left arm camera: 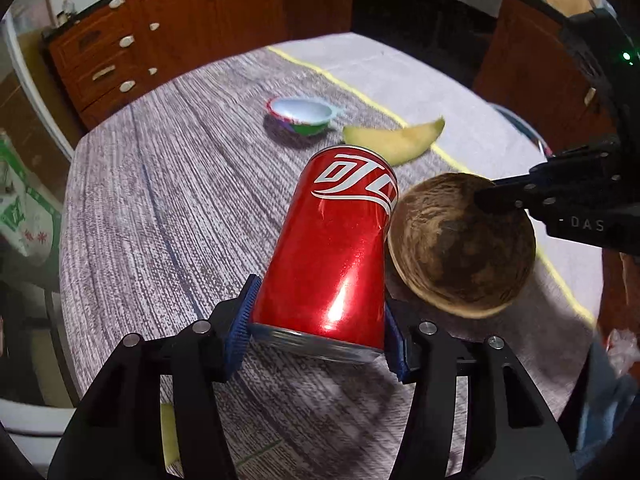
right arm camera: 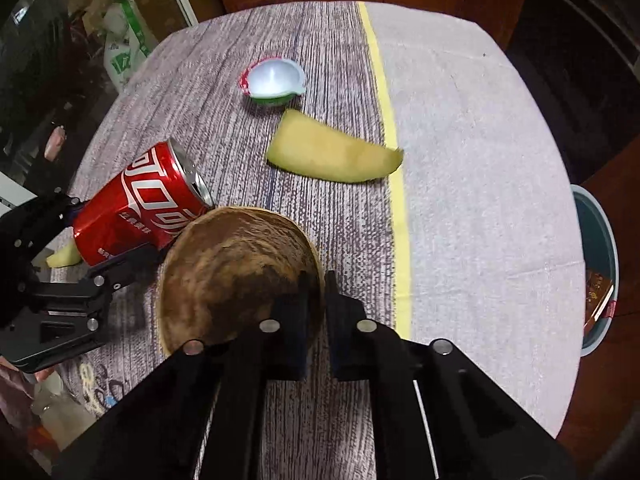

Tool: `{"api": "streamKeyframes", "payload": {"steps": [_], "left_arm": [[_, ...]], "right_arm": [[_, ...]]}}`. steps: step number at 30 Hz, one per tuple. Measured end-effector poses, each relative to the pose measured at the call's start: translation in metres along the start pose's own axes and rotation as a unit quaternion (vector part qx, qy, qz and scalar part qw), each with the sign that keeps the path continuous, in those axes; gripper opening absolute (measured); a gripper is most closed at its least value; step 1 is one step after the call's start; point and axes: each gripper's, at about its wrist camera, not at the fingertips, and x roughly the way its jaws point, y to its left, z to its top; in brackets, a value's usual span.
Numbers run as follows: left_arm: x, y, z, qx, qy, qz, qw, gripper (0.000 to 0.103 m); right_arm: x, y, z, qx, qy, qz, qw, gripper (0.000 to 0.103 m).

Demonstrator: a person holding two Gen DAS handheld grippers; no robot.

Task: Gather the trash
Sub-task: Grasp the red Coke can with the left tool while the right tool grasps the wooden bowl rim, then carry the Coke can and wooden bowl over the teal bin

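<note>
The left gripper [left arm camera: 316, 340] clamped the base of a red cola can [left arm camera: 336, 248], held tilted above the cloth-covered table [left arm camera: 160, 208]. The right gripper [right arm camera: 316, 312] pinched the rim of a brown coconut shell half [right arm camera: 236, 272] touching the can. A melon rind [right arm camera: 332, 154] and empty yogurt cup [right arm camera: 274, 80] lay beyond, near each other.

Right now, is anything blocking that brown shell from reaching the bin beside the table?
Nothing visible does. The right gripper pinches the coconut shell by its rim, and only bare tablecloth lies between it and the bin past the table's edge.
</note>
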Motion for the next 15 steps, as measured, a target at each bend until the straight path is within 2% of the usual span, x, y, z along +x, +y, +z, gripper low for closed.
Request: {"api": "streamKeyframes", "payload": {"steps": [6,10,15], "left_arm": [[-0.016,-0.015,0.012,-0.008,-0.013,0.006,0.9999,0.056],[-0.020,-0.031,0.020,0.001,-0.011,0.012,0.9999,0.056],[-0.024,-0.055,0.029,0.011,-0.013,0.008,0.9998,0.056]], "right_arm": [[-0.040,-0.017,-0.002,0.006,-0.031,0.004,0.999,0.004],[-0.058,-0.037,-0.005,0.010,-0.056,-0.028,0.998,0.004],[-0.068,-0.079,-0.009,0.039,-0.063,-0.055,0.996,0.005]]}}
